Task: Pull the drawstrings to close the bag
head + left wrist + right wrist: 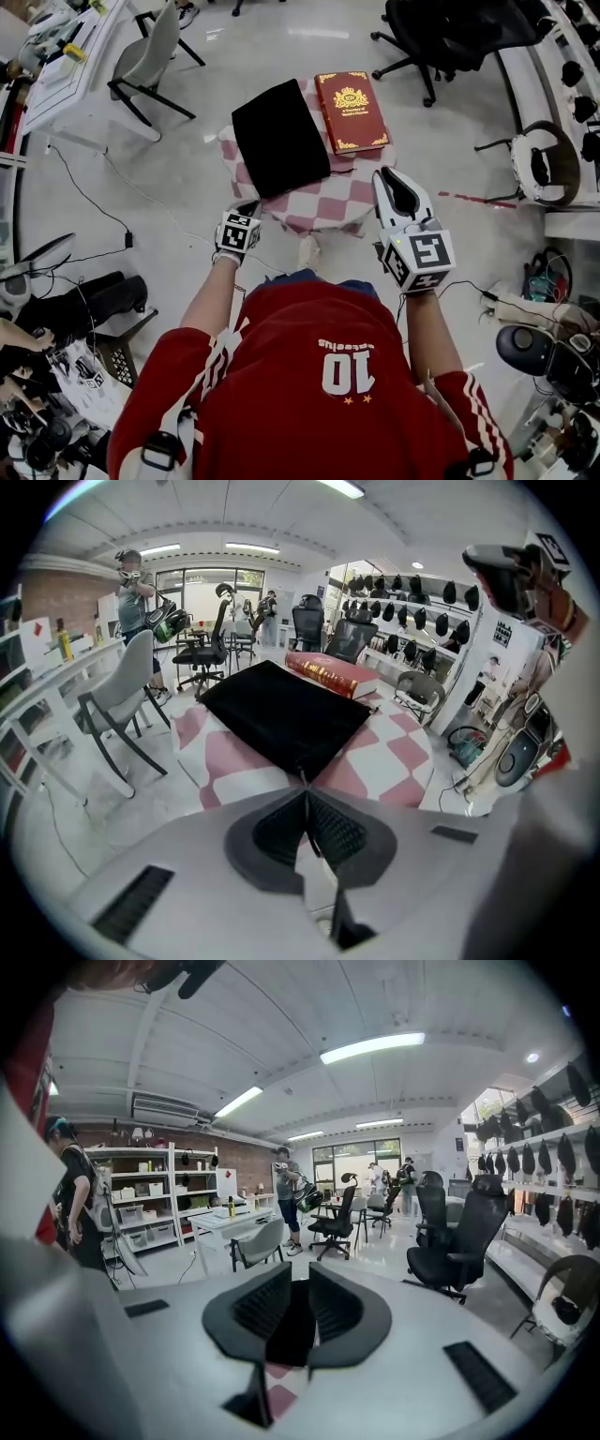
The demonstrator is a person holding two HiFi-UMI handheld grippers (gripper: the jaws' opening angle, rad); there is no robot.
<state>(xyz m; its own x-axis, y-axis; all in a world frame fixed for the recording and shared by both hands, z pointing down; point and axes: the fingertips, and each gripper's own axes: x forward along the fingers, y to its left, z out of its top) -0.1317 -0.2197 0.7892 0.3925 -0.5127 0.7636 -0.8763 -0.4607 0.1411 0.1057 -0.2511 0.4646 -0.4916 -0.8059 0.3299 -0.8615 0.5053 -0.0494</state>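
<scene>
Two grippers [251, 206] meet a small round table covered with a pink-and-white checked cloth [319, 214]. Seen from the head view, the black drawstring bag [279, 137] lies flat on the cloth, reaching from the table's centre out toward 10 o'clock. A red book with gold ornament [352, 111] lies just beside it at 1 o'clock.

The left gripper sits at the table's 7 o'clock edge, angled down at the bag's near corner. In the left gripper view its ribbed pads [279, 834] stand pressed together, and a thin dark drawstring [302, 777] runs from that corner of the bag straight into the seam between them.

The right gripper [382, 174] hangs at about 4 o'clock, near the book's lower corner, pointing nearly level across the room. Its pads [262, 1303] stand a narrow slit apart. The slit shows only a dark shape that I cannot tell apart, with checked cloth below it.

A grey chair [150, 54] stands on the floor at 10 o'clock from the table.
</scene>
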